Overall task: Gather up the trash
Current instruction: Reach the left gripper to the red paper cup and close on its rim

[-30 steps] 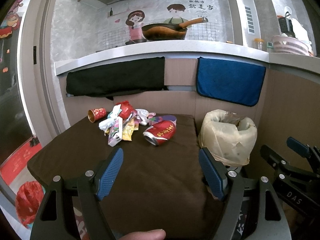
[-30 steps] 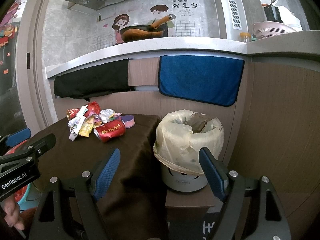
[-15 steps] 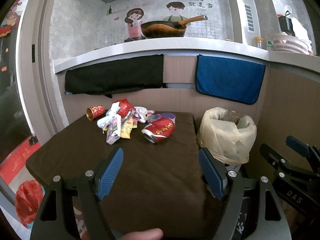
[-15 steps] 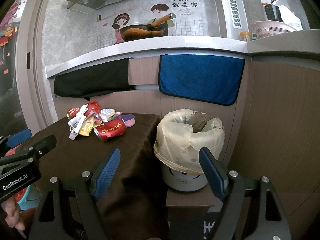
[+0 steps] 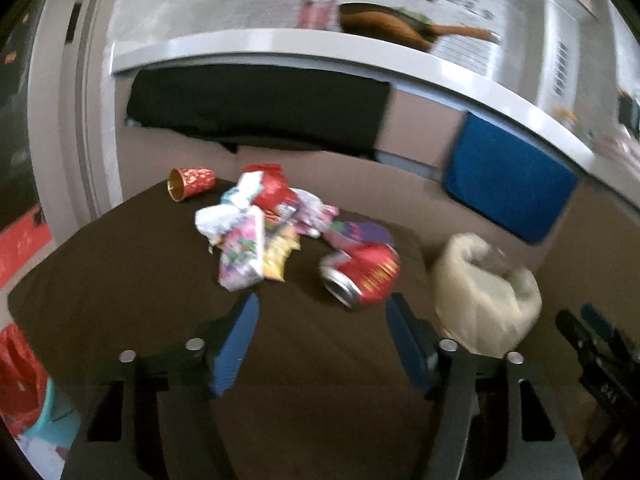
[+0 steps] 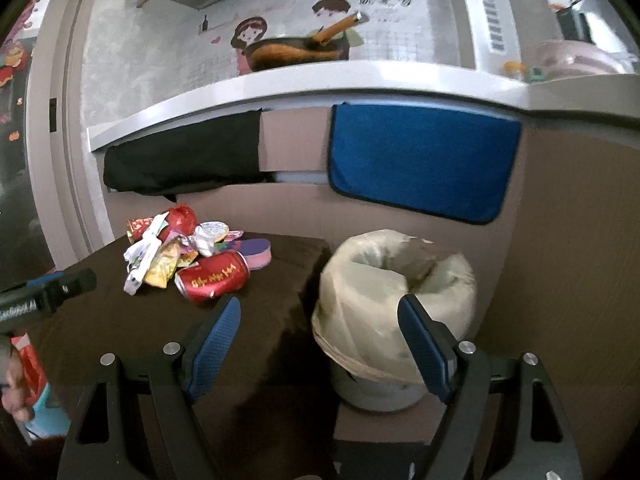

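Observation:
A crushed red can (image 5: 366, 274) lies on its side on the brown table (image 5: 120, 280), beside a heap of bright wrappers (image 5: 256, 228) and a small red paper cup (image 5: 191, 182). My left gripper (image 5: 322, 304) hovers just short of the can; its jaws are closing and nothing is between them. A bin lined with a beige bag (image 5: 486, 296) stands right of the table. In the right wrist view, my right gripper (image 6: 320, 308) stands open over the gap between table edge and bin (image 6: 396, 280). The can (image 6: 214, 282) and wrappers (image 6: 160, 256) lie to its left.
A kitchen counter (image 6: 360, 76) runs behind, with a black cloth (image 6: 184, 156) and a blue cloth (image 6: 420, 156) hung over its front. A wok (image 6: 292, 52) rests on top. A red bag (image 5: 20, 376) lies on the floor at lower left.
My left gripper has moved in towards the trash heap and rolled; the can now lies just beyond its fingertips, and its jaws stand narrower. My right gripper has moved closer to the bin.

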The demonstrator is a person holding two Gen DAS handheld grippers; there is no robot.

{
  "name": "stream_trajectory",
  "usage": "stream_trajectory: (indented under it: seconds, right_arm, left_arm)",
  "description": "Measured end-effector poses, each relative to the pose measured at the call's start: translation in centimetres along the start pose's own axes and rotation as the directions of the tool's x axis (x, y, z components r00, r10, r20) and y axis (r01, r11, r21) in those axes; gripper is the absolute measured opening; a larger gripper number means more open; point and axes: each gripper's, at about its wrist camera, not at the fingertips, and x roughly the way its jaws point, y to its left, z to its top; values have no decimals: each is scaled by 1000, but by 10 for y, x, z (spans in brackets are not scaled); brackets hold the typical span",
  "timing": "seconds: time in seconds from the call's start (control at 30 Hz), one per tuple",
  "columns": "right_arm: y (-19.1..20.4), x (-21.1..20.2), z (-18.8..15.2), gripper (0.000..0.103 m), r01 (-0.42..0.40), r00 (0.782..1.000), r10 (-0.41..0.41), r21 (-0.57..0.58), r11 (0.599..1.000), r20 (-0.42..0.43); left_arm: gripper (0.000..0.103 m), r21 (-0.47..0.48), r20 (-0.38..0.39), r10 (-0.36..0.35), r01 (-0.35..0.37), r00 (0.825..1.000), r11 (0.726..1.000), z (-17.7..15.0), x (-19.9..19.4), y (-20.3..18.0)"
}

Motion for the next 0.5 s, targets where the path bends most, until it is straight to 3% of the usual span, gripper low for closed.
stream_trajectory:
  seconds: [0.17, 0.3, 0.43, 0.5]
  right_arm:
    - [13, 56, 14, 78, -54, 996, 54, -1, 999, -68]
    - [26, 103, 21, 78, -95, 985, 92, -11, 995, -144]
    - [42, 133, 29, 78, -122, 980, 115, -35, 992, -165]
    - [47, 145, 34, 78, -124, 979, 115, -42, 991, -167]
  left_arm:
    - [62, -113, -25, -21, 18, 999, 993, 31, 57, 55]
    - [58, -79, -46, -38, 34, 998, 996, 63, 102, 79]
    - [58, -21, -28, 45, -45, 999, 999, 105, 146, 118]
    - [58, -68, -28, 71, -73, 997, 995, 123, 167, 148]
